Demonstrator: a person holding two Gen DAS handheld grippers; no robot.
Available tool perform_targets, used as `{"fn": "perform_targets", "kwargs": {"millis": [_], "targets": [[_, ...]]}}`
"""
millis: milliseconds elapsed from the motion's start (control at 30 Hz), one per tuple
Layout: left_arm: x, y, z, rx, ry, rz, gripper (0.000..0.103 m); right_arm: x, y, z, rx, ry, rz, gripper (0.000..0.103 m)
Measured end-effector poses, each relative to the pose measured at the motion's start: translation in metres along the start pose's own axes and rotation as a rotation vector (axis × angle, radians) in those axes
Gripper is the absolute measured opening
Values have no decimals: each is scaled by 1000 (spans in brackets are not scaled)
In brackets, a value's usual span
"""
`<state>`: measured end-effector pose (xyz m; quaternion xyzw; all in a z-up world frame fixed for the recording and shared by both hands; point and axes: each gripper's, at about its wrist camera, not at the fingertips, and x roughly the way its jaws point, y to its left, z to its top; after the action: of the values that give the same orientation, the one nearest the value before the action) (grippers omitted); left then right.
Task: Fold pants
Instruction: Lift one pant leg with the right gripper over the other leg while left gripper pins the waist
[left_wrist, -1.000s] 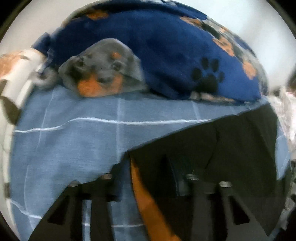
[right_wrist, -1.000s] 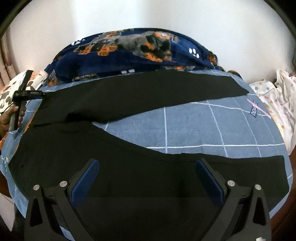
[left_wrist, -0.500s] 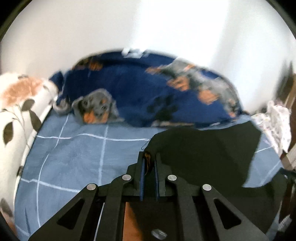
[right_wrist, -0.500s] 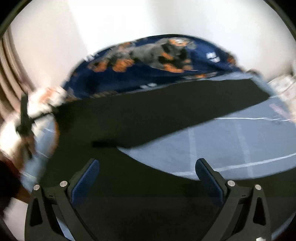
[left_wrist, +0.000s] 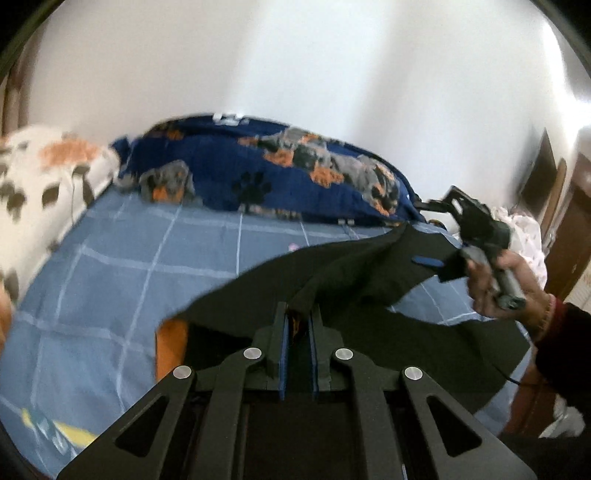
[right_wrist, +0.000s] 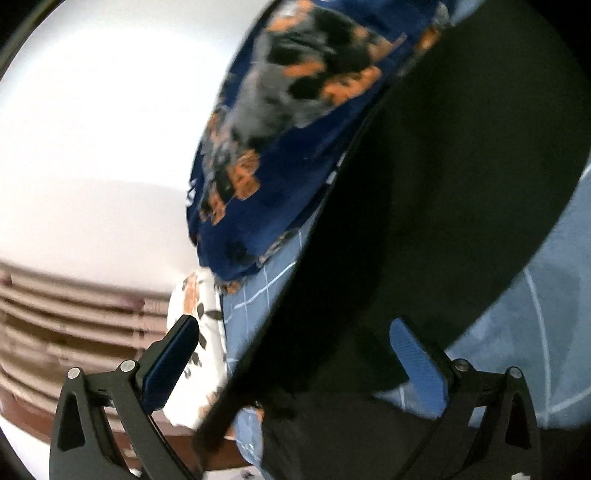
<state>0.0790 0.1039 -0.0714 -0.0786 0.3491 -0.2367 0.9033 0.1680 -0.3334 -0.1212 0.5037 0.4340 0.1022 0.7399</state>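
Black pants (left_wrist: 332, 291), flat on the bedsheet (left_wrist: 122, 280) a second ago, now hang lifted, pinched between the pressed-together left gripper (left_wrist: 297, 325), while the right gripper (right_wrist: 295, 365), rolled sideways, stays spread around their edge, starting the fold.

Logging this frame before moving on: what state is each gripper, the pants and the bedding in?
Left gripper: shut on the pants, pinching a fold of black fabric.
Right gripper: open, pants between the pads, not pinched.
Pants: black, partly lifted off the bed, not yet folded flat.
Bedsheet: blue checked, spread flat.
Blanket: navy dog print, bunched along the wall.
Pillow: floral, lying at the bed's edge.
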Motion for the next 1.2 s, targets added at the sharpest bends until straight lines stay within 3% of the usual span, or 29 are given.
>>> {"fn": "perform_targets", "kwargs": {"millis": [100,167,200,233,333,567,900,1200], "targets": [[2,4,-8,-40,21,-3,9,18,-7,13,17,27,-13,73],[4,7,-10,-61,31,-1,10,28,-12,19,20,51,-42,25],[4,9,-10,-70,35,-2,10,28,-14,20,19,50,-56,11],[5,11,-11,-73,38,7,10,26,-15,19,18,43,-67,8],[2,19,-12,-93,43,27,10,11,-8,-2,-62,15,-76,7],[-14,35,-25,-124,66,74,10,-40,-4,-84,-153,3,-100,6],[-28,46,-54,-172,136,112,10,-67,-40,-174,-86,81,-140,6],[-34,47,-75,-169,185,143,11,-69,-63,-211,-26,142,-166,6]]}}
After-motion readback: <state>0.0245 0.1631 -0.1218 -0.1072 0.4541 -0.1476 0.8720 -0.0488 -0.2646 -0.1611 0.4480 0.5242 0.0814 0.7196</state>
